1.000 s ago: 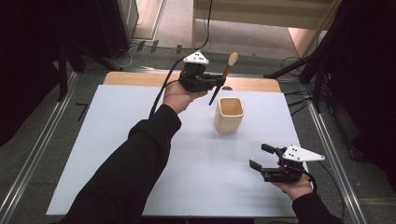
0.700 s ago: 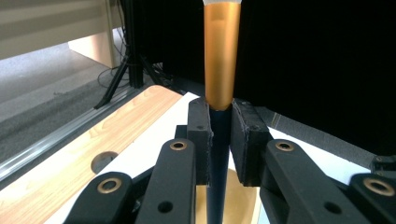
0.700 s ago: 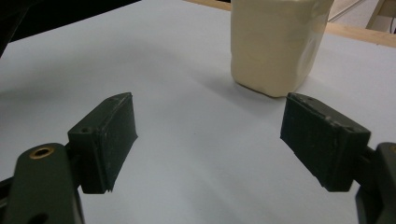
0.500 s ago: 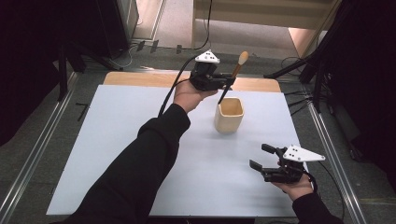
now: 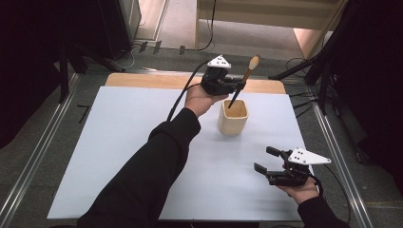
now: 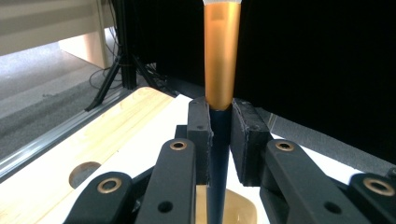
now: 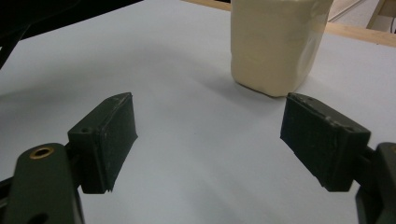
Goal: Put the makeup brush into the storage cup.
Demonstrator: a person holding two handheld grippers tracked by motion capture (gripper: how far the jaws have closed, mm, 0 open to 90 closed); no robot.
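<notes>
Nearby, cup (image 5: pixel 233 117) beneath brush (image 5: pixel 241 81).

Cup (image 5: pixel 233 117) stands on table (image 5: pixel 119 142), right of centre, toward far edge. Brush (image 5: pixel 241 83) tilts above it, lower end inside. Right gripper (image 5: pixel 265 160) sits near-right, well apart.
</notes>
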